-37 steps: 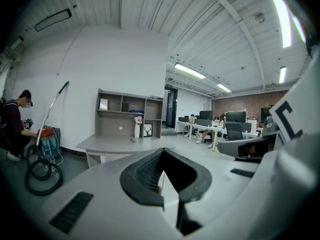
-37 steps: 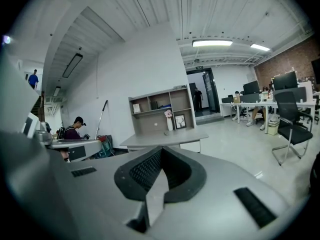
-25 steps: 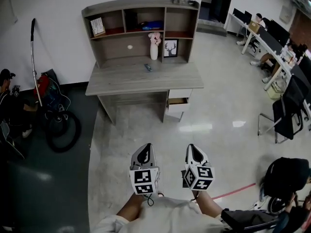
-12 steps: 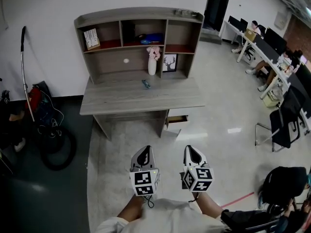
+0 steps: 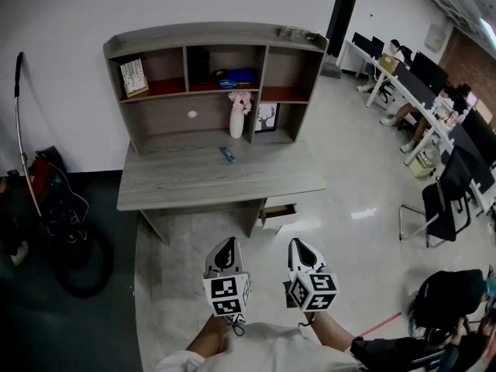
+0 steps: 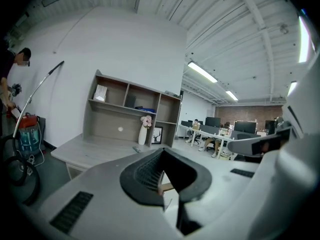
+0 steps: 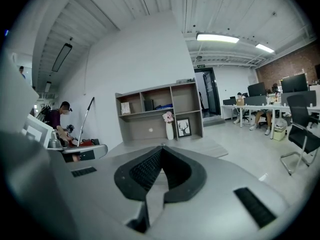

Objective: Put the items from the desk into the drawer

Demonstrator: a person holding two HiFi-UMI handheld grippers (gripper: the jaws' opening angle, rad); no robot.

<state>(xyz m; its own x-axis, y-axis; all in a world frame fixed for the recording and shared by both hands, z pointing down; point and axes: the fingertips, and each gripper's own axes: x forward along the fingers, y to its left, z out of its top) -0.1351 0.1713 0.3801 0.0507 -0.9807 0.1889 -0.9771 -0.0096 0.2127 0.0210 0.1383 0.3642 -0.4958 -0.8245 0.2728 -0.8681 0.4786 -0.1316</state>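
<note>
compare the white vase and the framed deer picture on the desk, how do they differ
The vase is tall, narrow and white, with pink flowers on top; the framed picture is flat and dark-edged, showing a deer head. The vase rises higher than the framed picture. In the head view the vase is left, the framed picture right. Both stand side by side at the back of the desk.

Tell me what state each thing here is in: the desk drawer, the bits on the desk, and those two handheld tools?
Drawer, pulled partly open.
Small blue item, lying flat on the desk.
Vase, upright, with pink flowers in it.
Picture frame, standing upright.
Left gripper, jaws shut, empty.
Right gripper, jaws shut, empty.
</note>
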